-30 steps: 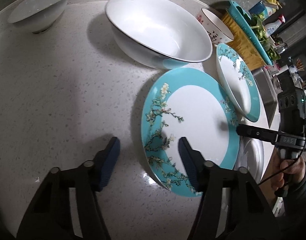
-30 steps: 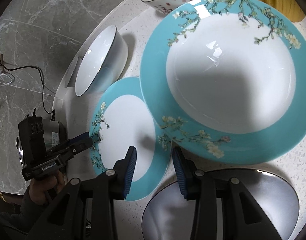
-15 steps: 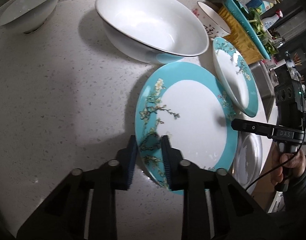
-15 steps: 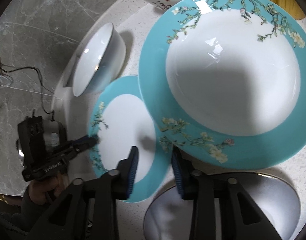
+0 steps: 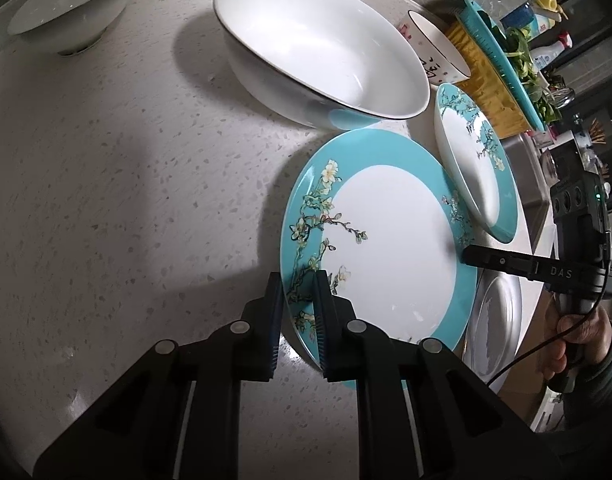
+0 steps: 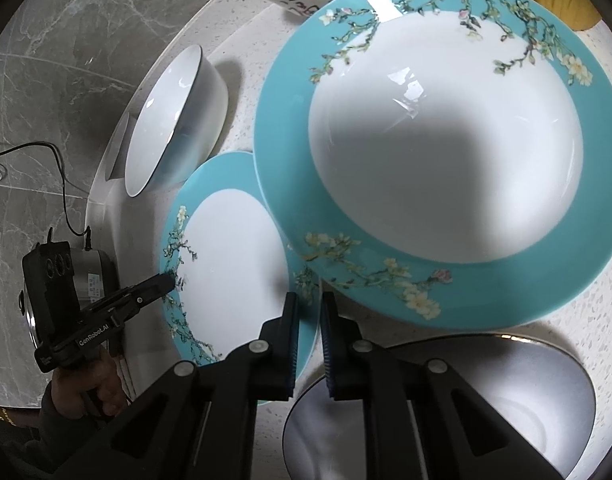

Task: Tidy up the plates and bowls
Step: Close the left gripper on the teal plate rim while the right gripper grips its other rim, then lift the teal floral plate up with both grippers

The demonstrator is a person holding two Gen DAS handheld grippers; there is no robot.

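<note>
Worktop (image 5: 106, 160): pale speckled stone with a rounded edge.

Largest item is the big white bowl (image 5: 317, 48), toward the far edge and just behind the flat plate. A deep teal-rimmed plate (image 6: 445, 140) sits right of the flat plate; its rim overlaps the flat plate's edge in the right wrist view. A grey bowl (image 6: 485, 400) sits at the near edge, directly under the right tool. A small white bowl (image 5: 74, 4) stands well apart at the far left corner. A cup (image 5: 433, 48) with red print sits behind the deep plate, next to a yellow rack (image 5: 489, 92).

Flat teal plate (image 5: 385, 248), blossom pattern, lies mid-worktop between the two tools.

Left tool (image 5: 298, 300): comes in low from the near side, fingers nearly closed, clamped on the plate's near-left rim with one pad above and one below.

Right tool (image 6: 307, 320): on the opposite rim, fingers close together over the teal border. Looks pinched on the rim, but contact isn't clearly visible in either view, so I can't tell whether it grips. In the left wrist view its tip (image 5: 471, 254) sits at the plate's right edge, with the hand (image 5: 573, 344) on the handle.
</note>
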